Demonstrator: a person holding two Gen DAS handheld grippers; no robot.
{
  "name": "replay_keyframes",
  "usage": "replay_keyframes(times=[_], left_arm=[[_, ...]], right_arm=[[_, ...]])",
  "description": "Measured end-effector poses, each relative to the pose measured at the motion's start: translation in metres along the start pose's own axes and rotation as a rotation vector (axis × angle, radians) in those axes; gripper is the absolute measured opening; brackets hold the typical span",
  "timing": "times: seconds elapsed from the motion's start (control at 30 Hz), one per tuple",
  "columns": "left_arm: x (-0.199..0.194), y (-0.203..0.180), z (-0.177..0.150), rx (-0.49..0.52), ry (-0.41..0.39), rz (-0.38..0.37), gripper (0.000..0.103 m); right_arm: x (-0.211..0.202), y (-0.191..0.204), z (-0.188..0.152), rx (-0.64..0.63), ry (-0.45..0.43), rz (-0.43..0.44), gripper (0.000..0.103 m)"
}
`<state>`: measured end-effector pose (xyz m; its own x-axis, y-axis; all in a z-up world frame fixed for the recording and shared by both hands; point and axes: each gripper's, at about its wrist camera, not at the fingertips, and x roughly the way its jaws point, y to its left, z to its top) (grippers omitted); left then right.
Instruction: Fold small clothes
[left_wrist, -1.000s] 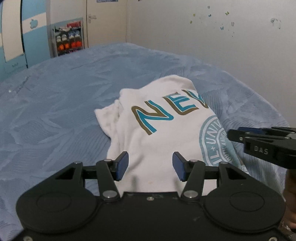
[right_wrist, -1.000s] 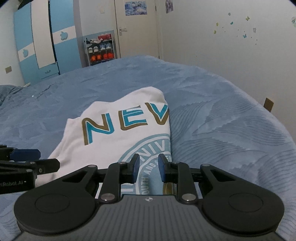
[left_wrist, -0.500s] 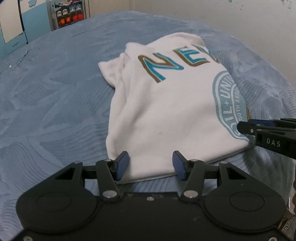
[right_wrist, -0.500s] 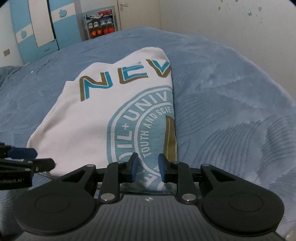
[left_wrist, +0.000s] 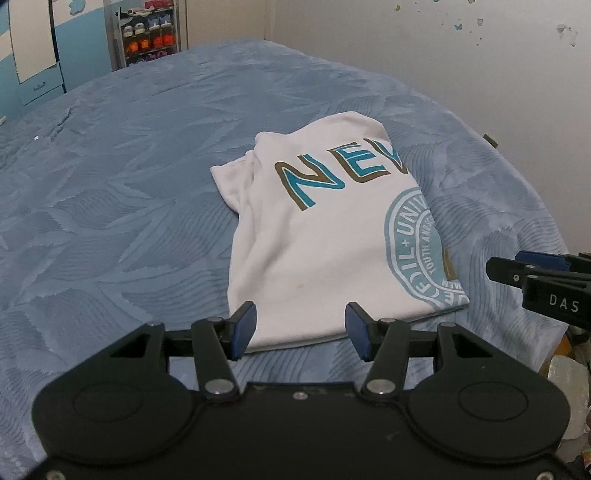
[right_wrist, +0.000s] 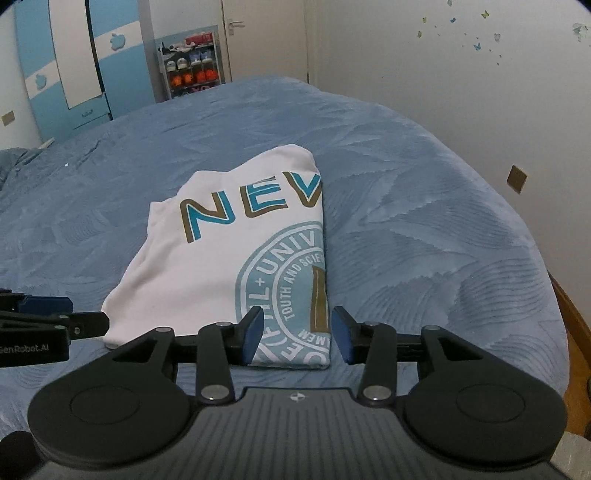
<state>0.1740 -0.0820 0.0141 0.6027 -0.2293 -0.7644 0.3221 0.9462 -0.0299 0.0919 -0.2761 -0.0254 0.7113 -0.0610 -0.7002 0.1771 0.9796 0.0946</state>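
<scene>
I hold my left tool (left_wrist: 300, 330) and right tool (right_wrist: 297, 339) both spread apart and empty, just short of the near hem of the folded white printed T-shirt (left_wrist: 325, 254) lying ahead on the blue quilted bed (left_wrist: 129, 192).

Both grippers are held side by side above the bed's near edge: the left gripper (left_wrist: 300, 330) and right gripper (right_wrist: 297, 339) are spread wide, nothing between the fingers.
</scene>
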Motion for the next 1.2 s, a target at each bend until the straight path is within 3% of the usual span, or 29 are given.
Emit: replay_keyframes(times=[1.2], left_arm=[[-0.0009, -0.0065, -0.0092, 0.011, 0.04, -0.026, 0.055]], right_arm=[[-0.007, 0.005, -0.0086, -0.035, 0.005, -0.004, 0.051]])
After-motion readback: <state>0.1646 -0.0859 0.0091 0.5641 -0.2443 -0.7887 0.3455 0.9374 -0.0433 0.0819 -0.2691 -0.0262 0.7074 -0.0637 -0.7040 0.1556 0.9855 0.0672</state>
